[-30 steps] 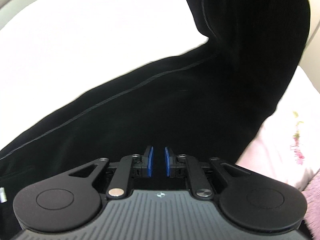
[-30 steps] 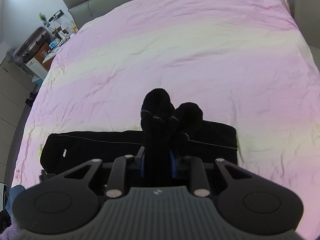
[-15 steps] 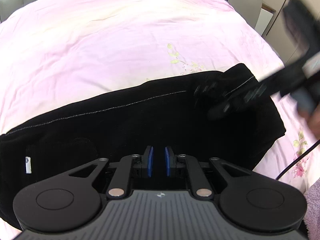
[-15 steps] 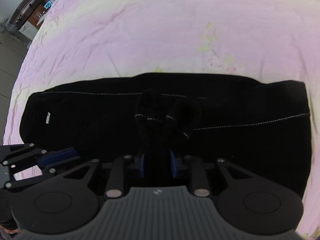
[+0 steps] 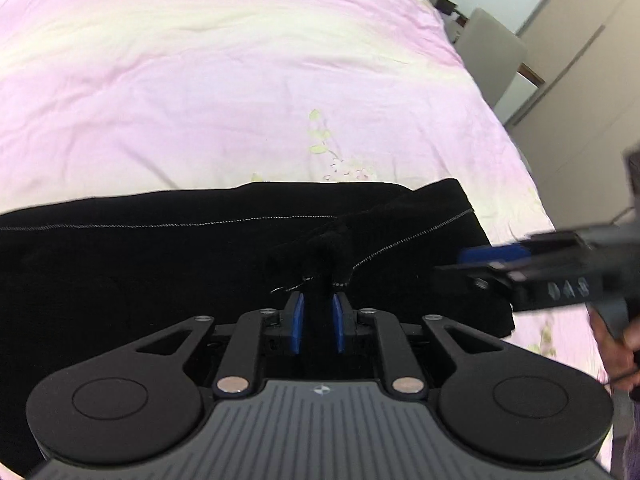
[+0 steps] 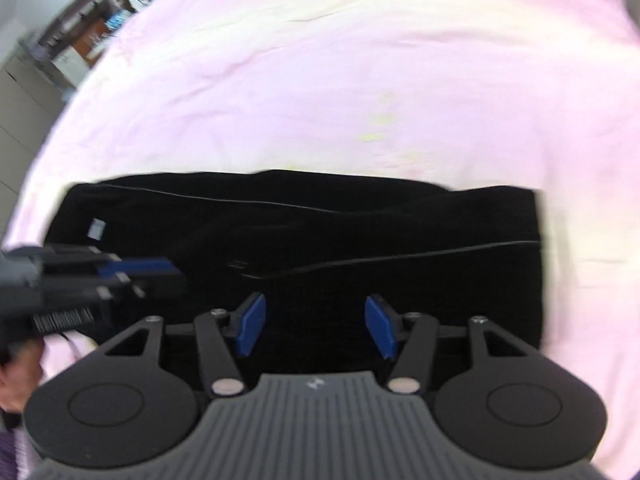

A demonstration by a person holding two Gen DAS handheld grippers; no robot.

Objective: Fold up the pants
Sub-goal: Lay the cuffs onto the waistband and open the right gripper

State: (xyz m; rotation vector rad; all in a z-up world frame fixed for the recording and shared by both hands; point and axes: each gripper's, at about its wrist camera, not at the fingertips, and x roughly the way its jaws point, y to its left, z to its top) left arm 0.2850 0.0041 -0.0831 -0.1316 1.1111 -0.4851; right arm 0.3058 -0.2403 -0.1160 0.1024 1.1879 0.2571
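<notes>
Black pants point(image 5: 160, 264) with thin white seam lines lie folded in a long strip across the pink bed sheet point(image 5: 200, 80). My left gripper point(image 5: 317, 322) is shut on a bunched fold of the pants' cloth near the strip's right end. My right gripper point(image 6: 316, 330) is open and empty, low over the pants point(image 6: 360, 232). It also shows blurred at the right of the left wrist view point(image 5: 532, 264). The left gripper shows blurred at the left of the right wrist view point(image 6: 100, 280). A small white label point(image 6: 97, 228) sits near the pants' left end.
The bed sheet point(image 6: 320, 80) stretches far beyond the pants. A grey chair point(image 5: 488, 52) and cupboard doors point(image 5: 580, 80) stand past the bed's right edge. Dark furniture with clutter point(image 6: 80, 28) stands at the far left.
My right gripper has let go of the bunched pant cloth and opened. My left gripper now grips that cloth. The folded pant legs have come down flat onto the strip.
</notes>
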